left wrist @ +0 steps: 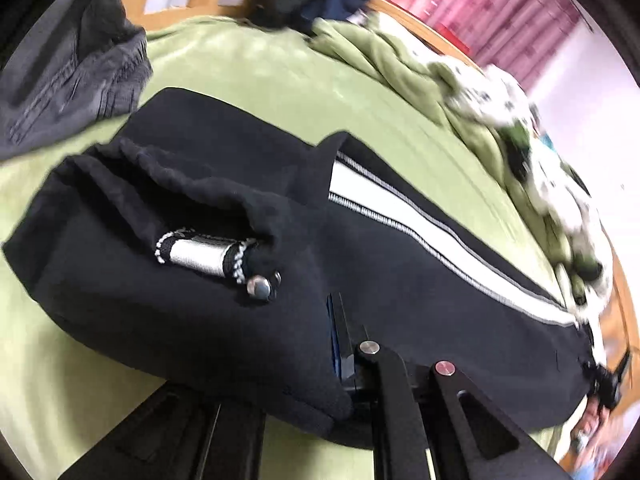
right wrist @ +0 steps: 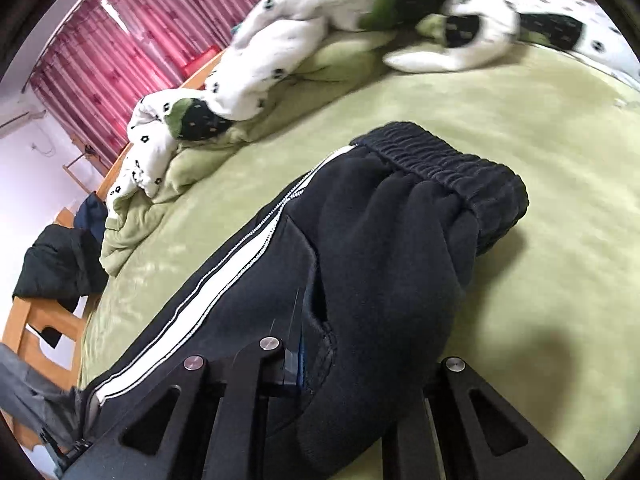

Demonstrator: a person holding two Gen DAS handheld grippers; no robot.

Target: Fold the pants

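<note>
Left wrist view: both tongs [left wrist: 340, 344] [right wrist: 304, 340] clamped on black pants [left wrist: 224, 184] over green blanket [left wrist: 248, 76].

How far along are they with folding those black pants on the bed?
Partway, it seems. Done: the black pants lie lengthwise on the green blanket, legs apparently stacked, white stripe up. In hand: the left gripper pinches the cuff end, the right gripper the fabric below the waistband. Left: folding them across, end to end.

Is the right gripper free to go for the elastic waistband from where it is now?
Probably not yet: the right gripper appears shut on the black track pants near the pocket. The elastic waistband lies uncovered ahead on the green blanket.
</note>
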